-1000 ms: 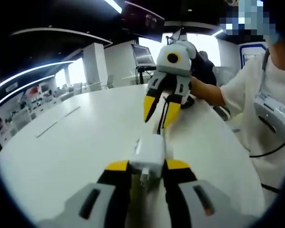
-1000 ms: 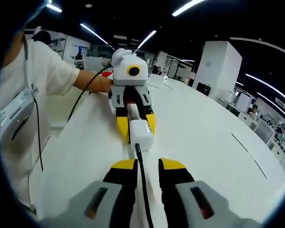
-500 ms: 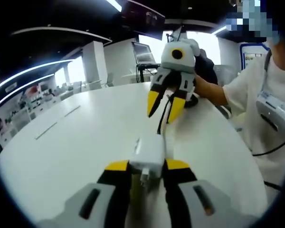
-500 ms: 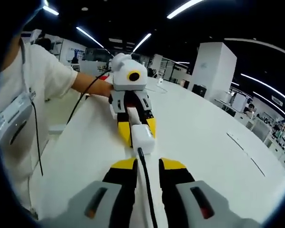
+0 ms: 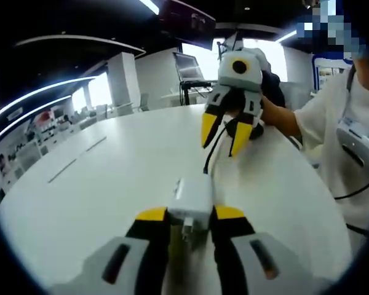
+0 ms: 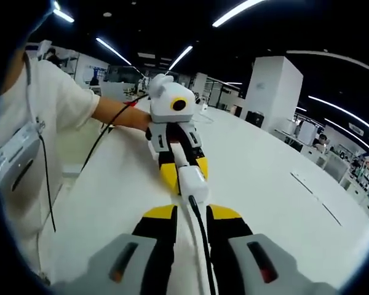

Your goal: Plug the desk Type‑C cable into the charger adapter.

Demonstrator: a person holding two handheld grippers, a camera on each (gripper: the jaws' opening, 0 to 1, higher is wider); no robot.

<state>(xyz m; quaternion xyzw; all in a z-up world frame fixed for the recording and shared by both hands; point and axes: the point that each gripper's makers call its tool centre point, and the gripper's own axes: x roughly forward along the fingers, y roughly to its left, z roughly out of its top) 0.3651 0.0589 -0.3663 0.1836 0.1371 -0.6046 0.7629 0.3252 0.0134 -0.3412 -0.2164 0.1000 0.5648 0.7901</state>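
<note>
Adapter sits clamped in left gripper fingers, just above the counter. Type-C cable looks plugged in and runs between right gripper fingers (closed on it or not, can't tell). Hold adapter steady, ease off straight. Vs 1 s ago, right gripper has backed away.

The left gripper pinches the adapter between its yellow-tipped fingers. The right gripper hangs opposite, fingers spread apart, cable running between them.

bright ceiling strip lights, glare off white table, dark ceiling, fisheye-bent edges, soft blur throughout
</note>
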